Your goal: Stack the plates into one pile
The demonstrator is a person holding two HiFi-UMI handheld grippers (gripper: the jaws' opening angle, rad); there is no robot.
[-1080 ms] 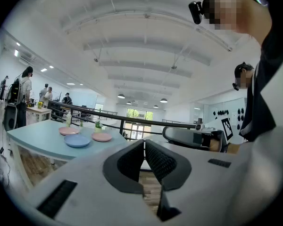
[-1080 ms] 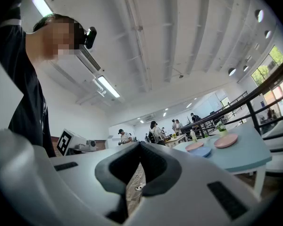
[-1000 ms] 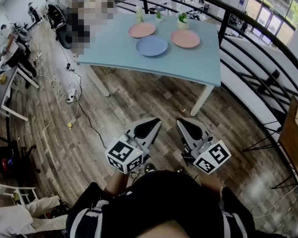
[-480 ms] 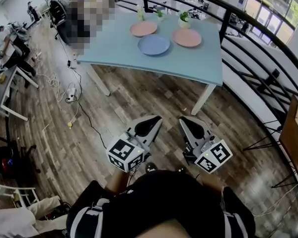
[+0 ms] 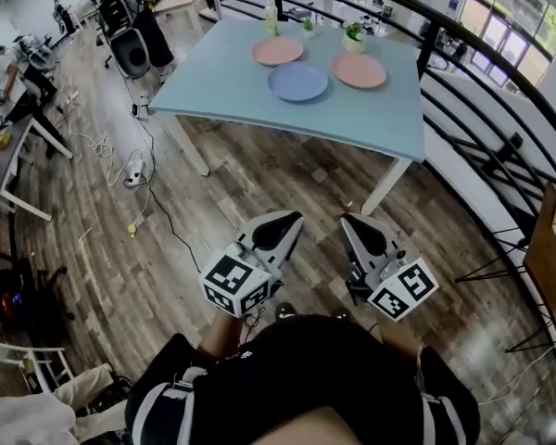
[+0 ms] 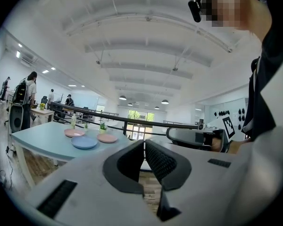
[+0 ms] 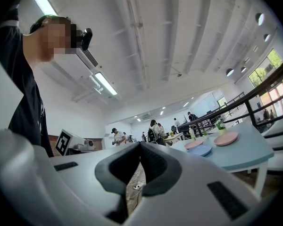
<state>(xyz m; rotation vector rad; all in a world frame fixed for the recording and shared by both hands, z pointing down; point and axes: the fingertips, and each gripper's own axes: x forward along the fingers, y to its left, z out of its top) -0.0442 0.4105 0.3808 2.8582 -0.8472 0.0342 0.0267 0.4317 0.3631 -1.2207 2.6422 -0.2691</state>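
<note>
Three plates lie apart on the light blue table [image 5: 232,86]: a pink plate [image 5: 278,51] at the far left, a blue plate [image 5: 297,81] nearer the middle, and a second pink plate [image 5: 359,69] to the right. Both grippers hang close to my body over the wood floor, well short of the table. My left gripper [image 5: 280,222] is shut with nothing in it, and so is my right gripper [image 5: 360,222]. The left gripper view shows the blue plate [image 6: 84,142] far beyond the closed left gripper [image 6: 144,142]. The right gripper view shows it [image 7: 201,150] beyond the right gripper [image 7: 139,145].
A bottle [image 5: 271,19] and two small potted plants [image 5: 354,36] stand at the table's far edge. A black railing [image 5: 463,49] curves along the right side. Cables and a power strip [image 5: 134,170] lie on the floor at left, near a chair [image 5: 130,54] and people at desks.
The table and plates have slid slightly down and right in the head view as I come closer. Both grippers stay shut and held near my body.
</note>
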